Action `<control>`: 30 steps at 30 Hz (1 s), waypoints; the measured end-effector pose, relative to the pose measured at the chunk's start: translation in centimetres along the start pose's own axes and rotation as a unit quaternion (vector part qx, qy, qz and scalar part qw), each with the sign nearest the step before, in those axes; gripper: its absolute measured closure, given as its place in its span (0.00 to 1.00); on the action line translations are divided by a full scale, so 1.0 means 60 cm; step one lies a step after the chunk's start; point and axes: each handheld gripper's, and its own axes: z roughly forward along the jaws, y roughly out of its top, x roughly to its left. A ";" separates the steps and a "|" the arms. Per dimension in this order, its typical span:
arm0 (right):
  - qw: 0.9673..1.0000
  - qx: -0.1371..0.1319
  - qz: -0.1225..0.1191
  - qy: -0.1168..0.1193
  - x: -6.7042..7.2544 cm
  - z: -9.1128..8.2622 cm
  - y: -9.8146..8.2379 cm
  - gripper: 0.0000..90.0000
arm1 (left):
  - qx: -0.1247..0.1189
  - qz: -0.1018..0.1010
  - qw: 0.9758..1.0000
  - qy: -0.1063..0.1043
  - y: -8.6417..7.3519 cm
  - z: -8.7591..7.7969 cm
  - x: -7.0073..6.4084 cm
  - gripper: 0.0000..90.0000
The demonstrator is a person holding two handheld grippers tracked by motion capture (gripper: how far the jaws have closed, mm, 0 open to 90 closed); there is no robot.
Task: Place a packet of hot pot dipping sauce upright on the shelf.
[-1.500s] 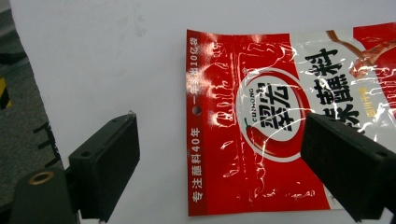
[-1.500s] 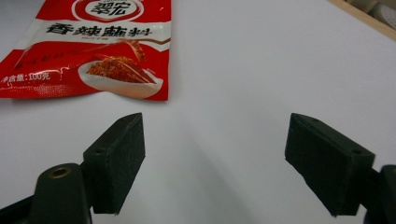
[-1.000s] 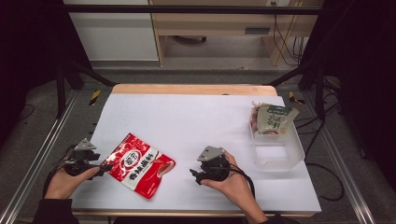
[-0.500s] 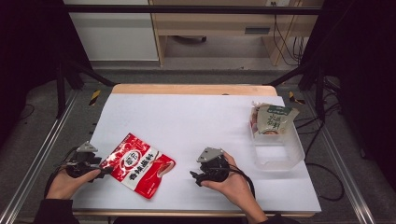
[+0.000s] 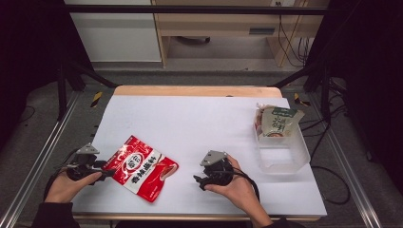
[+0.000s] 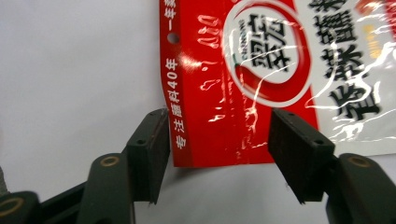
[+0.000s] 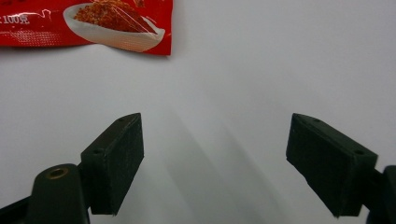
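Tongs [image 6: 215,154] closing round red packet [image 6: 243,79]

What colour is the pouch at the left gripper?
Red, with a white panel and black characters: pouch, clearest in the left gripper view.

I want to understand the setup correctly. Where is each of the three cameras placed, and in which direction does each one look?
High view: above the person's side, looking forward and down on the table; both hands and forearms enter from below.
Left gripper view: rides on the left gripper, looking along its jaws, which have just been closing around the red packet's edge.
Right gripper view: rides on the right gripper, facing the table, jaws open.
Shared: all three show the red packet.
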 end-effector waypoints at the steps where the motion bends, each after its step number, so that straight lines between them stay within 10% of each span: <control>1: 1.000 -0.001 0.001 0.001 0.001 0.000 0.000 0.22 | 0.000 0.000 1.000 0.000 0.000 0.000 0.000 0.46; 9: 1.000 0.004 -0.002 -0.001 0.000 0.002 -0.001 0.22 | 0.010 0.005 0.999 -0.045 0.008 -0.007 -0.012 0.51; 15: 1.000 0.005 -0.004 0.001 0.001 0.004 -0.001 0.22 | 0.018 -0.012 0.999 -0.027 0.001 0.013 -0.002 0.55; 30: 1.000 0.014 -0.015 -0.004 0.003 0.007 -0.002 0.22 | -0.006 -0.004 1.000 0.000 0.020 0.000 -0.011 1.00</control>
